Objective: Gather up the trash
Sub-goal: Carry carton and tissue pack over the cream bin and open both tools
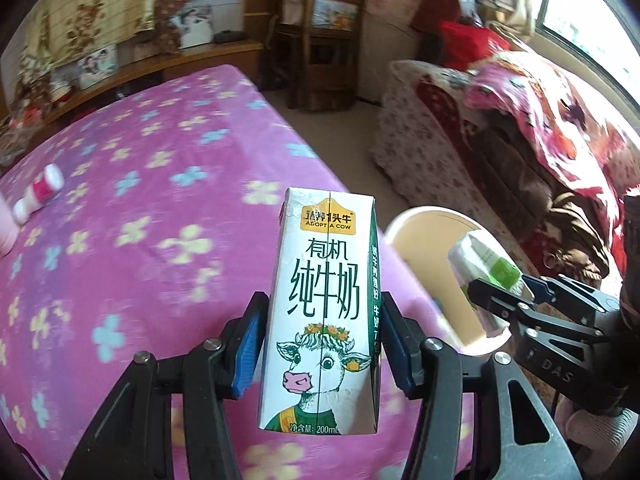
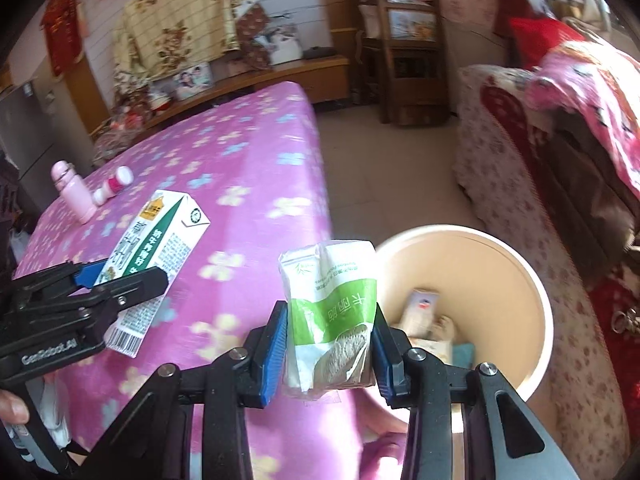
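Milk carton (image 1: 324,312) and wrapper (image 2: 330,312) gripped beside the bin (image 2: 536,280).

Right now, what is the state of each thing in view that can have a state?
Milk carton: upright, clamped in the left tool.
Green and white packet: crumpled, clamped in the right tool.
Bin: open, some trash already inside.
Small white and pink bottle: lying on the bed cover.
Pink bottle: standing, cap on.

Bin (image 2: 532,280) right of bed (image 2: 240,184); bottles (image 2: 74,192) on bed.
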Available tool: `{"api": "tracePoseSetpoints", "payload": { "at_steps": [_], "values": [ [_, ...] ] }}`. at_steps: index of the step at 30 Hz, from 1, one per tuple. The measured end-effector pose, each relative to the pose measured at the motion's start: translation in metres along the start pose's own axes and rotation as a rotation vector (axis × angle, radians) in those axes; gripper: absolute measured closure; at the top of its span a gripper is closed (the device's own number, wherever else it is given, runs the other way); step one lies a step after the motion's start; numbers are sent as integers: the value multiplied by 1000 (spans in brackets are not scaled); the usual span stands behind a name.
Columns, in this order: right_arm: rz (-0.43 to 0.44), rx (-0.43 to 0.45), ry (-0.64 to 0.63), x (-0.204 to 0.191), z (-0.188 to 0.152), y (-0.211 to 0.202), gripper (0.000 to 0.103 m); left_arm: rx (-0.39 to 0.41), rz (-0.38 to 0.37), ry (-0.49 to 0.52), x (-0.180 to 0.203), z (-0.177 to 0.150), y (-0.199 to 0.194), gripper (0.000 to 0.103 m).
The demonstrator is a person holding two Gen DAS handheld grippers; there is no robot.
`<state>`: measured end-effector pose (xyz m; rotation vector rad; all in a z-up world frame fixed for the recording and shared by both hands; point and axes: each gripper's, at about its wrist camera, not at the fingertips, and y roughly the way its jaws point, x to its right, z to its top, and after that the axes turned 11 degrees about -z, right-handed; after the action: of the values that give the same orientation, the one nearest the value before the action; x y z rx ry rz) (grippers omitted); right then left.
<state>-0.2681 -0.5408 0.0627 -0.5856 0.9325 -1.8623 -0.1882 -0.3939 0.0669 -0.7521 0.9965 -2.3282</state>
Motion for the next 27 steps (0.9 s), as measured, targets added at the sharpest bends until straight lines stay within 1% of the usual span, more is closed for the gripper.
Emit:
{"api": "tracePoseSetpoints", "payload": {
  "at_steps": [3, 7, 15, 16, 18, 20, 22, 23, 25, 27],
  "values": [
    [-31, -16, 32, 27, -4, 6, 62, -21, -27, 21, 23, 3, 15, 47],
    [-67, -40, 69, 56, -9, 17, 62, -55, -67, 34, 43, 6, 35, 47],
    [-114, -94, 149, 99, -20, 43, 60, -98, -118, 69, 77, 10, 70, 47],
    [-122, -95, 157, 103, -21, 45, 56, -101, -126, 68, 79, 12, 73, 46],
    [-133, -102, 172, 110, -23, 48, 55, -98, -141, 63, 82, 14, 77, 46],
    [-133, -111, 187, 116, -23, 52, 49, -102, -156, 69, 86, 15, 82, 46],
    [-131, -127, 202, 122, -25, 56, 40, -107, -160, 74, 88, 14, 87, 45],
    [-128, -132, 211, 124, -26, 57, 38, -111, -168, 72, 88, 13, 88, 43],
    [-126, -128, 225, 127, -28, 56, 37, -114, -175, 65, 86, 12, 90, 41],
    [-128, -124, 230, 128, -30, 54, 37, -112, -182, 58, 83, 12, 90, 36]
  ]
}}
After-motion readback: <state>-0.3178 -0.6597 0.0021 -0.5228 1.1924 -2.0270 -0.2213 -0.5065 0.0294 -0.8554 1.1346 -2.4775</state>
